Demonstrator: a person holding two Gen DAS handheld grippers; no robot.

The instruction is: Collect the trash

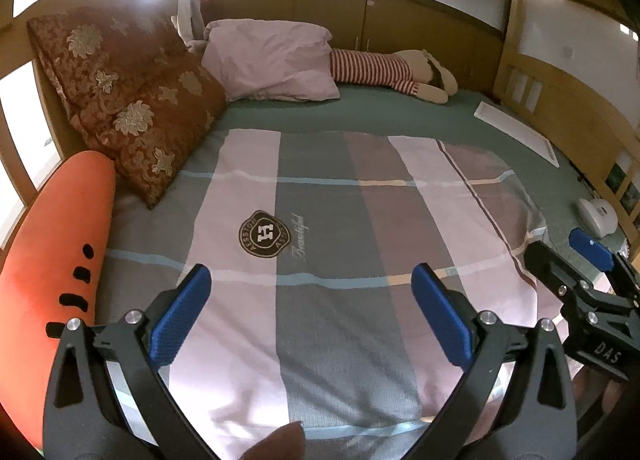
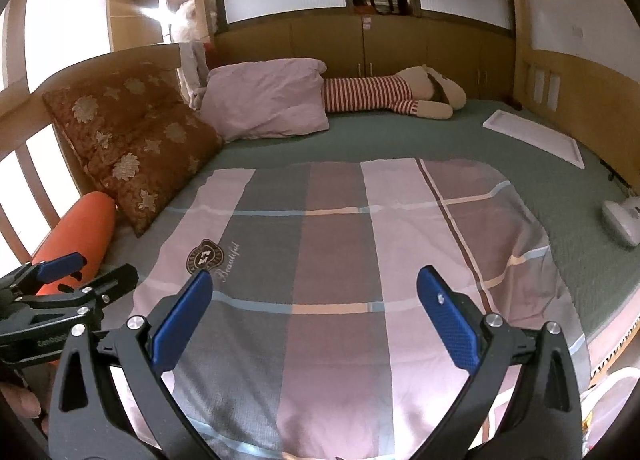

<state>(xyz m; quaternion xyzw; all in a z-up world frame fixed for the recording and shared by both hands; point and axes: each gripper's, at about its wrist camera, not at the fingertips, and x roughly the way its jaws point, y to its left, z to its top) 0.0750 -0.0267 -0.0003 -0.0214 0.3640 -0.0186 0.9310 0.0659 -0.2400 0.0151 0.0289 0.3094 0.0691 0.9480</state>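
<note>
Two hand-held grippers, left (image 1: 312,292) and right (image 2: 314,296), gaping over quilt (image 2: 340,260); two pillows.

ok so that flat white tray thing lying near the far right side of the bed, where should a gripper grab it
Take the white tray by its raised rim on the long edge facing the bed's middle, coming in from the left, low over the green sheet. It lies flat, so only the rim offers a pinch; the wooden side board crowds its other edge.
</note>
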